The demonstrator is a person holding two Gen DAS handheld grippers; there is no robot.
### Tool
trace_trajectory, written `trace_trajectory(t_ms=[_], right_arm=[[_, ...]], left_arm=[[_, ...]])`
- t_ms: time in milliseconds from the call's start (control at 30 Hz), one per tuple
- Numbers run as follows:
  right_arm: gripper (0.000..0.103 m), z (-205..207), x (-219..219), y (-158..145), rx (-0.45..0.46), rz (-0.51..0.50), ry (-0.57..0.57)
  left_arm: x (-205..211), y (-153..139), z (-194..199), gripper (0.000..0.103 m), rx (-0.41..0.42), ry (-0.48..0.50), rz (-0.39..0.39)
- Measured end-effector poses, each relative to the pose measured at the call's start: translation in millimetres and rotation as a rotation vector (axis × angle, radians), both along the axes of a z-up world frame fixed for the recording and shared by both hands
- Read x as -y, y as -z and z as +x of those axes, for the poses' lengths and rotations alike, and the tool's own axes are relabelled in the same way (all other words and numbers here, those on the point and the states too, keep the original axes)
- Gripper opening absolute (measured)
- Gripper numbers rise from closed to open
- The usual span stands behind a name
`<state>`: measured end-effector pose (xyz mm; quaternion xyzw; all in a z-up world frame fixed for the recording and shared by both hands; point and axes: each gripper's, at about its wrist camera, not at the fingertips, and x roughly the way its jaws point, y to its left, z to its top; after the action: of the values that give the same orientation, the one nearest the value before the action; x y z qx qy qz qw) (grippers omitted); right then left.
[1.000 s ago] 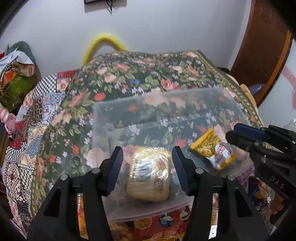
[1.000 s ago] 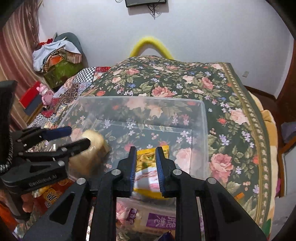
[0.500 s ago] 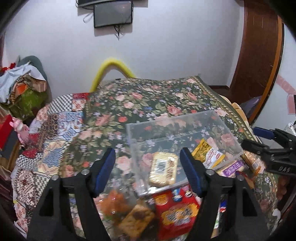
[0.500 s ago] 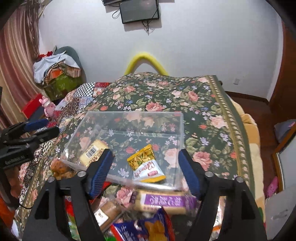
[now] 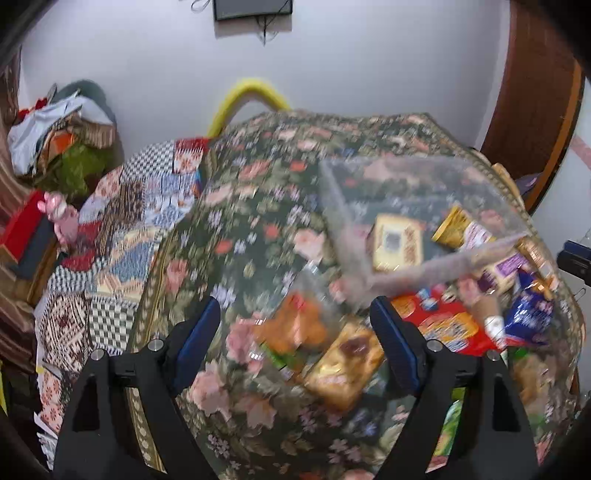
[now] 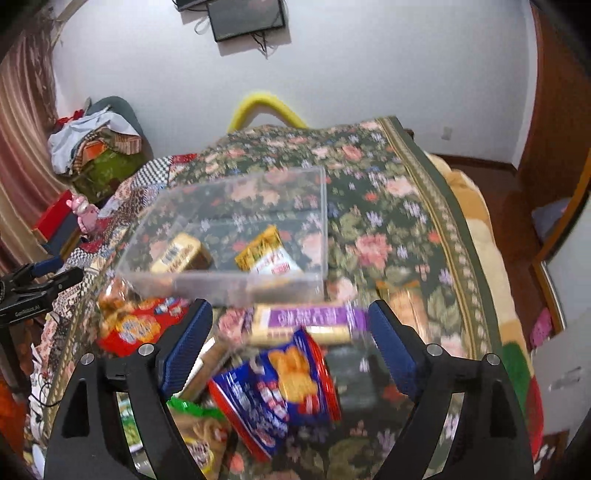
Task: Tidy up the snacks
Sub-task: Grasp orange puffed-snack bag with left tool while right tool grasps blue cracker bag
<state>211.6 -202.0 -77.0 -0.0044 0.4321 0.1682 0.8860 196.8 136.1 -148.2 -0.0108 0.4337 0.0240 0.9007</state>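
Both grippers — left point(image 5: 295, 341), right point(image 6: 291, 338) — tilt downward, jaws opening (nothing between).

I see a floral bedspread point(image 6: 373, 206) over the bed, w/ a patchwork quilt point(image 5: 122, 236) next to it on the left. Yellow arch point(image 6: 264, 107) pokes up behind the bed against the white wall point(image 6: 369, 62). Dark screen point(image 6: 245, 16) mounted high on that wall, cables dangling under it. Clothes pile point(image 6: 98, 144) heaped in the left corner, striped curtain point(image 6: 22, 122) beside it. Pink toy point(image 6: 85, 214) sits by a red box point(image 6: 51, 218). Wood door point(image 5: 535, 99) at right.
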Motion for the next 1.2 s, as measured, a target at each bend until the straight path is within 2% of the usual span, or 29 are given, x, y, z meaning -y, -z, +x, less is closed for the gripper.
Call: trace_trajectory(t_ms=[100, 233, 300, 433, 733, 800, 867, 1000, 1133, 1167, 1200], right_arm=[[0.089, -4, 2, 16, -0.04, -0.009, 0.01], [0.089, -6, 3, 38, -0.104, -0.02, 0.036], [0.089, -8, 3, 44, -0.13, -0.011, 0.05], [0.089, -7, 1, 58, -0.19, 0.018, 0.063], [0.087, -8, -3, 72, -0.216, 0.035, 0.067], [0.081, -9, -3, 72, -0.21, 0.038, 0.058], [0.074, -7, -5, 71, -0.205, 0.043, 0.044], [0.065, -9, -7, 67, -0.175, 0.029, 0.03], [0.055, -12, -5, 62, -0.155, 0.04, 0.016], [0.052, -12, -4, 61, -0.152, 0.048, 0.014], [0.049, -13, -3, 59, -0.147, 0.053, 0.014]], left_arm=[[-12, 19, 2, 0.084, -0.032, -0.014, 0.009], [-23, 42, 10, 0.084, -0.07, -0.027, 0.004], [-27, 55, 16, 0.084, -0.098, -0.035, -0.013], [-29, 70, 23, 0.09, -0.112, -0.031, -0.078], [-21, 88, 32, 0.091, -0.115, -0.016, -0.084], [-19, 88, 32, 0.084, -0.106, -0.006, -0.081], [-17, 88, 30, 0.081, -0.103, -0.001, -0.057], [-19, 85, 22, 0.076, -0.095, -0.016, -0.038], [-24, 77, 11, 0.062, -0.093, -0.015, -0.032], [-24, 74, 9, 0.056, -0.091, -0.015, -0.032], [-26, 69, 5, 0.056, -0.085, -0.014, -0.036]])
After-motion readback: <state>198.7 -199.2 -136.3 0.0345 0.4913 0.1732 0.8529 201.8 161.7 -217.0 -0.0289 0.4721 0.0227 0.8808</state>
